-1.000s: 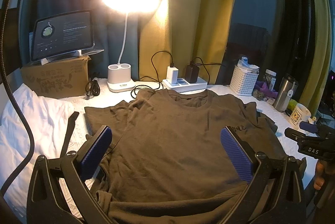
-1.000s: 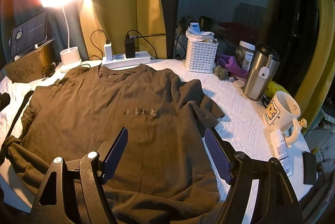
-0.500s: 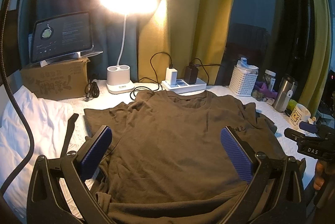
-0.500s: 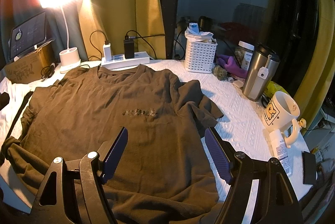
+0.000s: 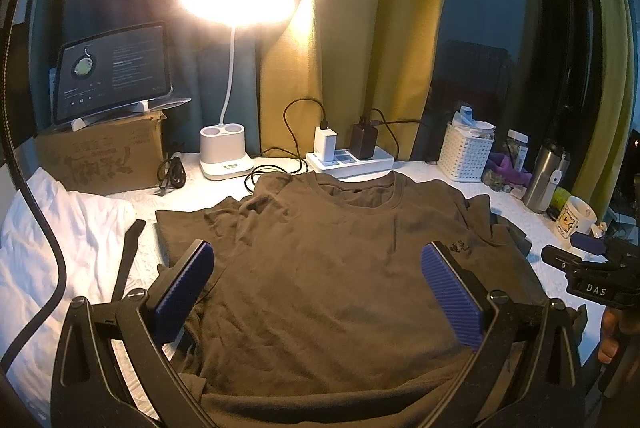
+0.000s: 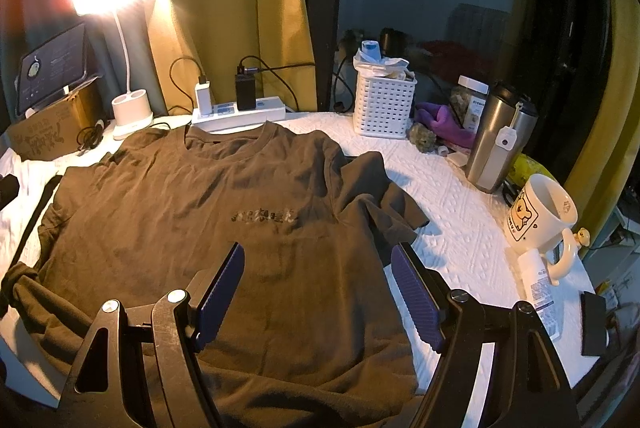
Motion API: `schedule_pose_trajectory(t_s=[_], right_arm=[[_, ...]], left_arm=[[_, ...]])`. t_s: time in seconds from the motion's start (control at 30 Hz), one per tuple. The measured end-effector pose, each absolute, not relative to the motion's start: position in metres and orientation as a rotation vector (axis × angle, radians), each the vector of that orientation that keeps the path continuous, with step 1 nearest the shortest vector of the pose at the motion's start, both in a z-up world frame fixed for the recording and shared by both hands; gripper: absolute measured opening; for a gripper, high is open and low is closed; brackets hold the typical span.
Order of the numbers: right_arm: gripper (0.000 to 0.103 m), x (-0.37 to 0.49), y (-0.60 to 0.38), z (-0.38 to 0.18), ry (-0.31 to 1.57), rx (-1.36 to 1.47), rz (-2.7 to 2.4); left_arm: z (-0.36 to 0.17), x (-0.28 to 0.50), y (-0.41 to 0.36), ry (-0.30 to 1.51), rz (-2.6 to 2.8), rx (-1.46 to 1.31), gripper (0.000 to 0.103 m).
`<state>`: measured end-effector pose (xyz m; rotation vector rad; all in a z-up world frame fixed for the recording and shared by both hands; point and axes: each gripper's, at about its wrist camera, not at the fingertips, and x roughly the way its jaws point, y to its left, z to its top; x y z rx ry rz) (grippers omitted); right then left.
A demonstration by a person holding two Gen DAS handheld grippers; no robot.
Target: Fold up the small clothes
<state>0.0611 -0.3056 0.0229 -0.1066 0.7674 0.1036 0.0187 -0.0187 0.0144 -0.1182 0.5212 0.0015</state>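
A dark olive-brown T-shirt [image 6: 224,228] lies spread front-up on a table under a white textured cloth [image 6: 452,228], its round collar toward the curtains and a short line of chest print too blurred to read; its right sleeve is crumpled and folded over beside the body. The left gripper [image 5: 320,292] hangs above the shirt's lower half with its ridged blue pads [image 5: 186,288] wide apart and nothing between them, and the right gripper [image 6: 320,292] hovers over the hem in the same way, jaws spread and empty. In the left wrist view the right tool's black body shows at the edge, with the letters "DAS" in white. Behind the collar sits a white power strip [image 6: 240,112] with a white and a black charger plugged in, and to its left a lit white desk lamp [image 6: 130,108]. Further left a tablet [image 5: 114,68] (screen lit, text too small to read) stands on a cardboard box [image 5: 104,156] with printed characters. To the right stand a white slotted basket [image 6: 384,104], a steel tumbler [image 6: 496,144] and a white mug [image 6: 540,216] bearing a cartoon bear.
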Motion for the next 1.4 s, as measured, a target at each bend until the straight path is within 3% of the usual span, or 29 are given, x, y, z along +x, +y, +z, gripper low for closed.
schedule_pose_trajectory(t_s=[0.53,1.1,1.17,1.33,1.4], right_arm=[[0.078,0.119,-0.33,-0.004,0.838,-0.092,0.095],[0.077,0.219,-0.422,-0.056,0.967,0.005,-0.01],[0.062,0.23,-0.43,-0.067,0.997,0.034,-0.01],[0.058,0.232,-0.425,-0.083,1.025,0.036,0.017],[0.051,0.231,-0.42,-0.085,1.021,0.017,0.019]], left_arm=[[0.0,0.067,-0.032,0.597,0.027,-0.103,0.102],[-0.023,0.137,-0.059,0.711,0.028,-0.067,0.102],[-0.026,0.145,-0.061,0.731,0.022,-0.053,0.102],[-0.028,0.159,-0.064,0.742,0.008,-0.024,0.102],[-0.029,0.161,-0.062,0.738,0.005,-0.02,0.102]])
